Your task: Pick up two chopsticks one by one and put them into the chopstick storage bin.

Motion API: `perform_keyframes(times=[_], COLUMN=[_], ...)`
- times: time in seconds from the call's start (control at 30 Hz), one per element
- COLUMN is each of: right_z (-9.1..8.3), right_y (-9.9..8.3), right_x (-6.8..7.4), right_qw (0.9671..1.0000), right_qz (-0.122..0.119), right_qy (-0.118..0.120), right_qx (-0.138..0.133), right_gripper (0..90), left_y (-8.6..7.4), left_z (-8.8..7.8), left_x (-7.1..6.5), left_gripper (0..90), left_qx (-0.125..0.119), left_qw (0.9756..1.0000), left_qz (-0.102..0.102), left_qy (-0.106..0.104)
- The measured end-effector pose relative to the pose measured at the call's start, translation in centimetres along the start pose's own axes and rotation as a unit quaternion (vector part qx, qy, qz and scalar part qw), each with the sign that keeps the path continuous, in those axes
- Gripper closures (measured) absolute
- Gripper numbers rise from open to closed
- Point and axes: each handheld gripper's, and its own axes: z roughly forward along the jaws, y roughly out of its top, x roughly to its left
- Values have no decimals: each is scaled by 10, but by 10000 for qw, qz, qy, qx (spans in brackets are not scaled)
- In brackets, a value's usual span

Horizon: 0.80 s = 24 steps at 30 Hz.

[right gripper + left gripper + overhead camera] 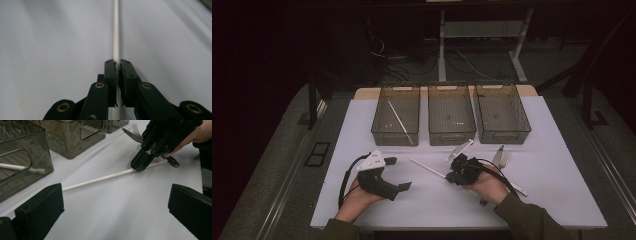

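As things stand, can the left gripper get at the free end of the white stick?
Probably yes. The left gripper is open, and the white stick lies on bare table just ahead of its jaws, with nothing between. The right gripper clamps only the far end, near the fork.

A white chopstick (116,30) was seen on a white table (532,170); three smoky grey translucent bins (451,115) and black grippers (140,163) were noted at twelve o'clock.
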Motion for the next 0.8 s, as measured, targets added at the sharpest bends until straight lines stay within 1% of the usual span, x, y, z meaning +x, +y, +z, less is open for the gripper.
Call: perform_keyframes(times=[0.03,0.07,0.1,0.33,0.63,0.8], right_z=[-2,-3,-5,-18,-33,-41], right_y=[0,1,1,2,10,16], right_x=[-2,-2,-2,-6,-14,-15], right_qw=[10000,9999,9998,9991,9975,9968], right_qz=[15,99,129,273,402,438], right_qy=[10,21,74,141,100,80], right_qx=[-38,-85,-105,-308,-567,-662], right_gripper=[845,844,844,844,843,843], left_y=[0,0,0,0,0,0], left_z=[0,0,0,0,0,1], left_x=[0,0,0,0,-1,-1], left_gripper=[0,0,0,0,0,0], left_qx=[-1,1,-1,-3,-8,17], left_qw=[10000,10000,10000,10000,10000,10000], left_qz=[2,8,3,-2,-9,4], left_qy=[1,-1,0,5,11,7])
